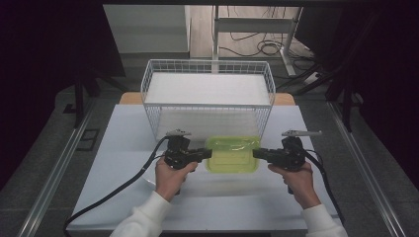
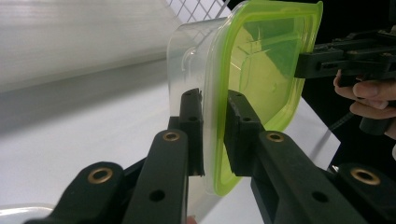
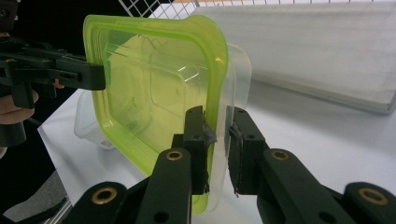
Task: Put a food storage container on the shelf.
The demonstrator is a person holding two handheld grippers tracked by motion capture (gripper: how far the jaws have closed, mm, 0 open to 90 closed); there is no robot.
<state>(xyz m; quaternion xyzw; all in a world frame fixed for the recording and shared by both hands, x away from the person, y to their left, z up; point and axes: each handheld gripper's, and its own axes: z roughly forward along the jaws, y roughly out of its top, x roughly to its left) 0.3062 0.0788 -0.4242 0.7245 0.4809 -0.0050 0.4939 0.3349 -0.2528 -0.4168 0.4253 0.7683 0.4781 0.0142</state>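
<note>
A clear plastic container with a lime-green lid (image 1: 232, 154) hangs just above the white table (image 1: 123, 143), in front of the wire basket. My left gripper (image 1: 207, 154) is shut on its left rim, and my right gripper (image 1: 257, 153) is shut on the opposite rim. In the left gripper view the black pads (image 2: 191, 112) pinch the lidded edge of the container (image 2: 261, 70), with the right gripper (image 2: 303, 63) on the far edge. In the right gripper view my own gripper (image 3: 218, 121) clamps the near rim of the container (image 3: 154, 88), and the left gripper (image 3: 100, 77) holds the far side.
A white wire basket (image 1: 207, 105) with a white liner stands on the table right behind the container. A second clear container (image 3: 86, 126) lies on the table near the left hand. Metal rails run along both sides of the table, and cables trail from the grippers.
</note>
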